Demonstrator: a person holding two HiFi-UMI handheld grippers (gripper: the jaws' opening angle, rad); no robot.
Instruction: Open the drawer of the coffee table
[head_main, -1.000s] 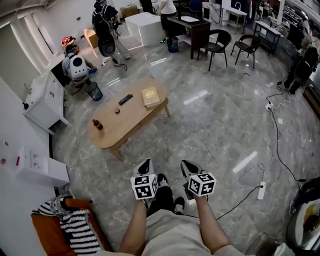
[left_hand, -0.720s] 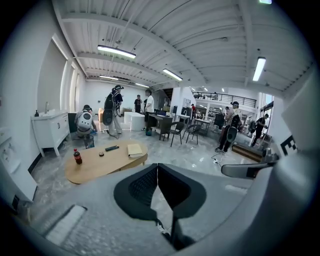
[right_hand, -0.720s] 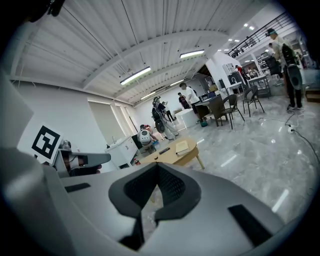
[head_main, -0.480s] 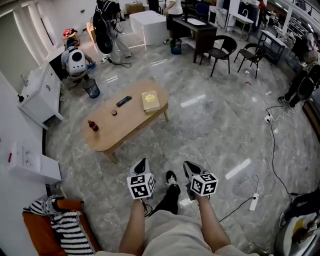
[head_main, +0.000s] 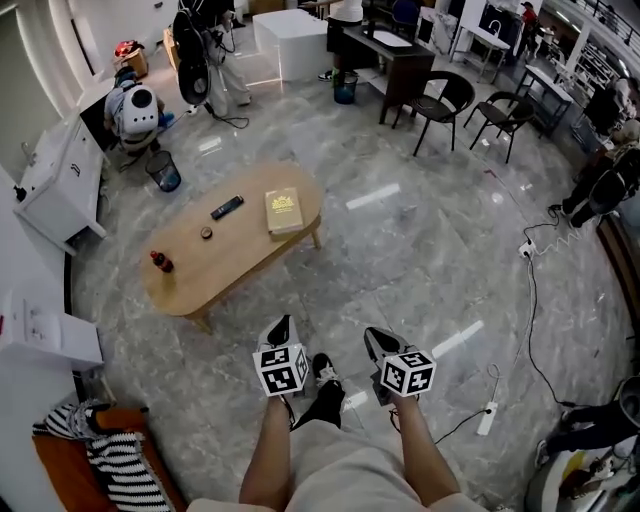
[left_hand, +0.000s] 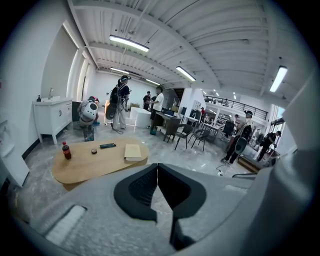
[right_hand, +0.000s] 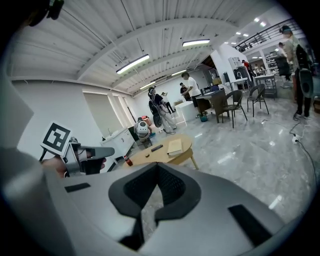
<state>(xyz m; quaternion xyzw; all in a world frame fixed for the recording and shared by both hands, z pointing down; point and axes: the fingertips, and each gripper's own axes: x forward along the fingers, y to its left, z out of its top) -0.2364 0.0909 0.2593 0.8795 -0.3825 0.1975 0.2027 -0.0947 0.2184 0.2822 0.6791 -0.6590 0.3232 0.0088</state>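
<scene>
The oval wooden coffee table (head_main: 250, 255) stands on the marble floor ahead of me and to the left, some way beyond both grippers. It also shows in the left gripper view (left_hand: 95, 162) and the right gripper view (right_hand: 167, 154). I cannot make out a drawer front from here. My left gripper (head_main: 283, 325) and right gripper (head_main: 375, 338) are held side by side over my feet. Both point forward, shut, with nothing between the jaws. On the table lie a book (head_main: 283, 211), a remote (head_main: 226, 208) and a cola bottle (head_main: 158, 262).
A white cabinet (head_main: 55, 185) and a bin (head_main: 163, 172) stand left of the table. Black chairs (head_main: 440, 100) and desks are at the back, with people there. A power strip (head_main: 487, 418) and its cable lie at the right. Striped cloth (head_main: 110, 460) lies at the lower left.
I have stepped forward with both grippers carried along, still shut. The table now sits a little further left in the head view.
</scene>
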